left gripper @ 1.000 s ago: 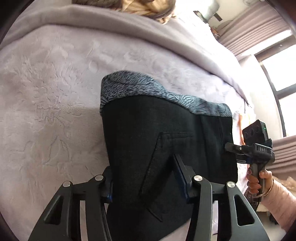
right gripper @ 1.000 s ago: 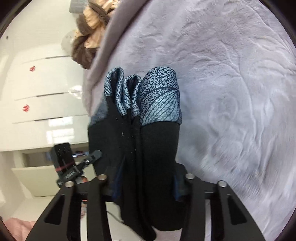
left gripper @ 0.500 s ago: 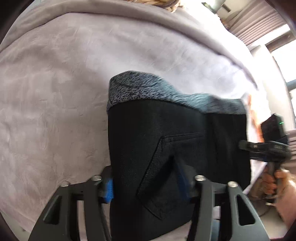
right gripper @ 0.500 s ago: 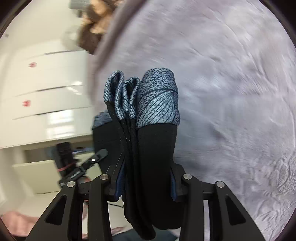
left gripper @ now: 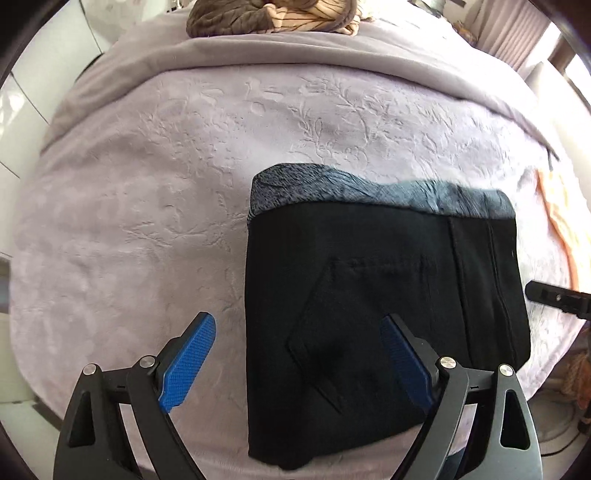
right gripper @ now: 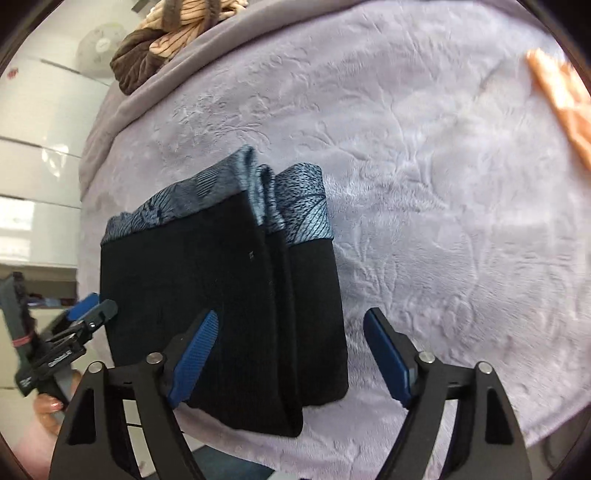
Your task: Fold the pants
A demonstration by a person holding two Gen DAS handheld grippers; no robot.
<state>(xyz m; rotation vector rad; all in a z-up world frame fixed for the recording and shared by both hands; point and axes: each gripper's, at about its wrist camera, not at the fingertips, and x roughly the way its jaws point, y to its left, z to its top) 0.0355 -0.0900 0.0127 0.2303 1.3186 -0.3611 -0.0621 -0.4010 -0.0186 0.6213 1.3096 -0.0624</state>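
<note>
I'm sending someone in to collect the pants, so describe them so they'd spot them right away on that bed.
Look at the bed with the lilac embossed blanket. Near its front edge lies a flat folded bundle, the black pants, with a back pocket on top. A band of blue-grey patterned fabric along their far edge sets them apart from the brown striped clothes heaped at the far end.

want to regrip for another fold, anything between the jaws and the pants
Nothing visible. The folded pants lie flat on the blanket, with the left gripper and right gripper just above them, jaws opening and clear of the cloth.
</note>
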